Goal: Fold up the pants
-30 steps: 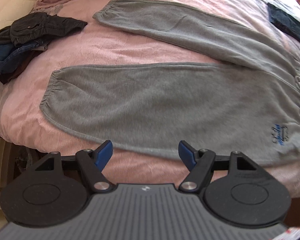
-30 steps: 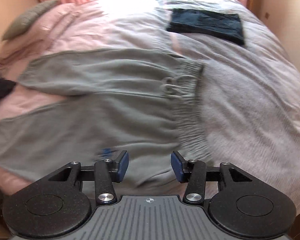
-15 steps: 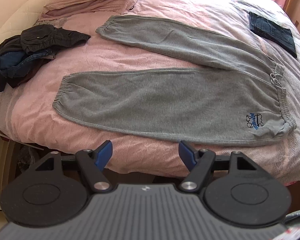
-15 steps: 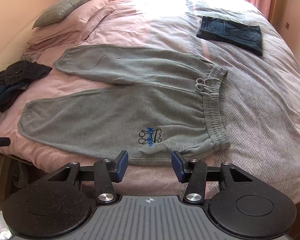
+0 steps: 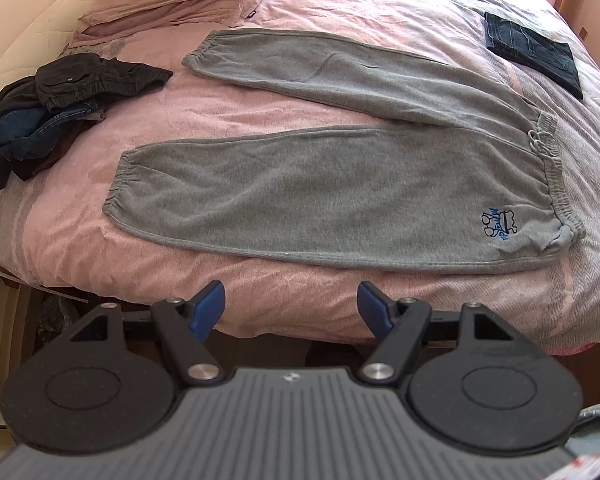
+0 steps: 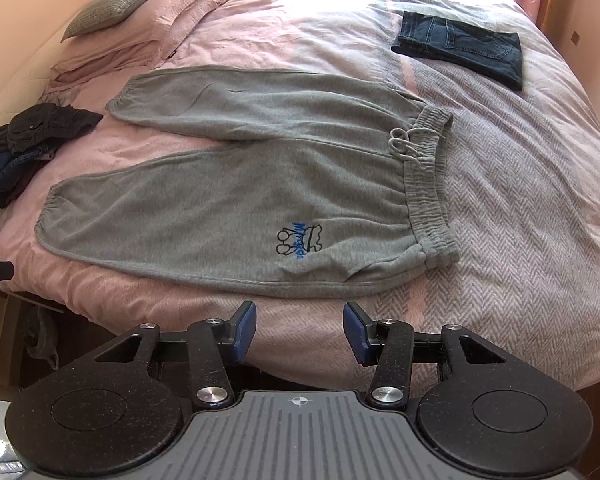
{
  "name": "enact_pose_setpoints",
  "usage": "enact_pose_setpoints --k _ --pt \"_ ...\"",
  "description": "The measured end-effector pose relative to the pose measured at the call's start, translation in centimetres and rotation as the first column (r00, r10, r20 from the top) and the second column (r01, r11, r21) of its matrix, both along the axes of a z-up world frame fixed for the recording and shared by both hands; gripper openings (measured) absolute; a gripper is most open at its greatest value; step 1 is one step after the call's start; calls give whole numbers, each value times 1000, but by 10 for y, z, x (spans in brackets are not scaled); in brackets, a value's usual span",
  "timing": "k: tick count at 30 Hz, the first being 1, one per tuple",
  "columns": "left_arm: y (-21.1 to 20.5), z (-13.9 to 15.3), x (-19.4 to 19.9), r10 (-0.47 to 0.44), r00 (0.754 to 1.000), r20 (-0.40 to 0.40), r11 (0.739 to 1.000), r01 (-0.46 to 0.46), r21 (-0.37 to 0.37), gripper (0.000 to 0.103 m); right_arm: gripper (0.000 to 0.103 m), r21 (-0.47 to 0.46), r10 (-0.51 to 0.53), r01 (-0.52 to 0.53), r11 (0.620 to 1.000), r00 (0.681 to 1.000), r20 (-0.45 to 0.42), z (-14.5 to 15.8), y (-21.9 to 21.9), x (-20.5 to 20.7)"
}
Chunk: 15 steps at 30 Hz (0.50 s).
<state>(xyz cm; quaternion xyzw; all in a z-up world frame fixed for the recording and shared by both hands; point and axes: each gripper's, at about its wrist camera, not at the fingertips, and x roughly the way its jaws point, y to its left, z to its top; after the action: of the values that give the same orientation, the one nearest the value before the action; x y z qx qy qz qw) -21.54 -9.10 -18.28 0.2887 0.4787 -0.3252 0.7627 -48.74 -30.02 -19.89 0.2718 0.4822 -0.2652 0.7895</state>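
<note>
Grey sweatpants [image 5: 320,200] [image 6: 228,200] lie flat and spread on the bed, legs apart and pointing left, elastic waistband [image 6: 428,184] at the right with a drawstring bow. A blue and black logo [image 6: 298,242] sits near the waistband on the near leg. My left gripper [image 5: 292,304] is open and empty, held off the bed's near edge below the near leg. My right gripper [image 6: 300,324] is also open and empty, just short of the near edge below the logo. Neither touches the pants.
A heap of dark clothes [image 5: 52,108] [image 6: 24,140] lies at the bed's left side. Folded blue jeans [image 6: 464,46] [image 5: 532,50] rest at the far right. Pillows [image 6: 120,0] lie at the far left. The pink and grey duvet [image 6: 520,200] covers the bed.
Both grippers have pulled back and up from the pants, so the whole garment and bed edge now show. Both stayed open.
</note>
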Motion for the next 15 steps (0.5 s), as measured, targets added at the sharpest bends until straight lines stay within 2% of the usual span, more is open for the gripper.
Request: enact_pose_setpoints --k 15 --pt "-34 -15 14 -54 998 -29 999 54 7 70 45 27 -59 60 998 998 -28 -11 -22 6"
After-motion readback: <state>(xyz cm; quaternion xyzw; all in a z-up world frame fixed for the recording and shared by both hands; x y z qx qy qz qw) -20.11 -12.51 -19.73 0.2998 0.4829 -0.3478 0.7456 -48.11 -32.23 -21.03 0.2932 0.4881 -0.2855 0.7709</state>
